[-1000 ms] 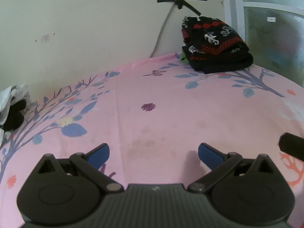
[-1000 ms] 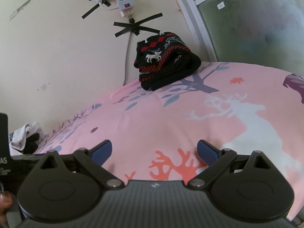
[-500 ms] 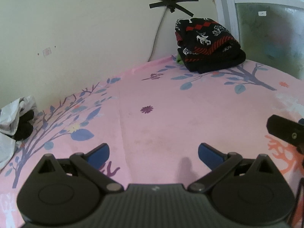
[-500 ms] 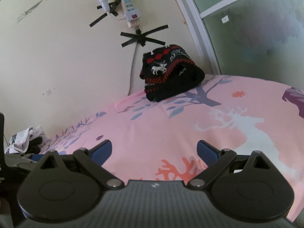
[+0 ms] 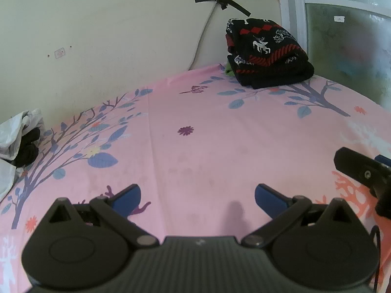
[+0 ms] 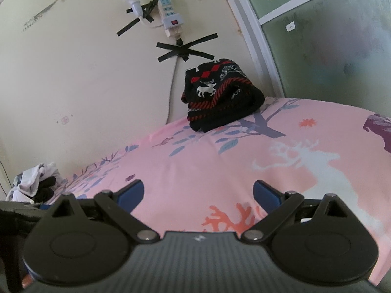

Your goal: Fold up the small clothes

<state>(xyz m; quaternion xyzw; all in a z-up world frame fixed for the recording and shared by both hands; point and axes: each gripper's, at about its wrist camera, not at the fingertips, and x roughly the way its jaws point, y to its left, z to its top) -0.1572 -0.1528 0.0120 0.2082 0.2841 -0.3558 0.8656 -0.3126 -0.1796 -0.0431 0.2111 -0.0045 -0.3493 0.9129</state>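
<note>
I am holding two tools, the left gripper [image 5: 197, 196] and right gripper [image 6: 198, 193], both spread apart and gripping nothing above the pink sheet [image 5: 220, 127], while one folded black sweater [image 5: 266, 53] is lying far ahead, right of centre, and one crumpled clothes heap [image 5: 19, 136] is sitting far left.

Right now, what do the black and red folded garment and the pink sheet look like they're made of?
Folded garment: looks like thick knitted yarn, matte, judging by its bulky folds and woven-in reindeer and diamond pattern. Pink sheet: seems thin, smooth printed cloth, faintly creased, with flat tree and leaf prints; the exact fibre can't be told.
</note>
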